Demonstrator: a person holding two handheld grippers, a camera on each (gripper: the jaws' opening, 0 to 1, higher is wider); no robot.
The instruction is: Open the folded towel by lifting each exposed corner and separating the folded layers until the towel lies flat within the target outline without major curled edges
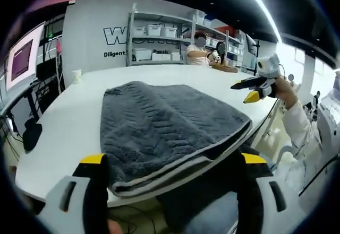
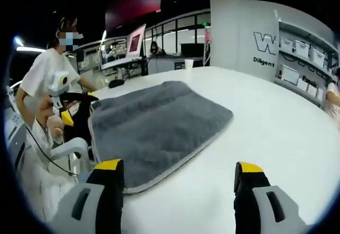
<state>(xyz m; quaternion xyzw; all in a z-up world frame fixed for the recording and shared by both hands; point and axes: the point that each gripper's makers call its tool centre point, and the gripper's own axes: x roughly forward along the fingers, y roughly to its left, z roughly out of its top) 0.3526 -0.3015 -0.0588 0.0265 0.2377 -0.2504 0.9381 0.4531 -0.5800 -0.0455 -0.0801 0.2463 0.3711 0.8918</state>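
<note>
Left gripper view: folded grey towel (image 1: 170, 133) on white table (image 1: 69, 122); both claws apparently released, empty.

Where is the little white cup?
In the left gripper view the white cup stands at the table's far left edge, beyond the folded grey towel.

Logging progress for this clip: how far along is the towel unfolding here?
Nothing looks done yet: the grey towel lies folded on the white table, its stacked layers showing at the near edge. Nothing is in hand; the left gripper and right gripper are both open, holding nothing. All the corner lifting, layer separating and flattening is left. I can't make out a target outline.
</note>
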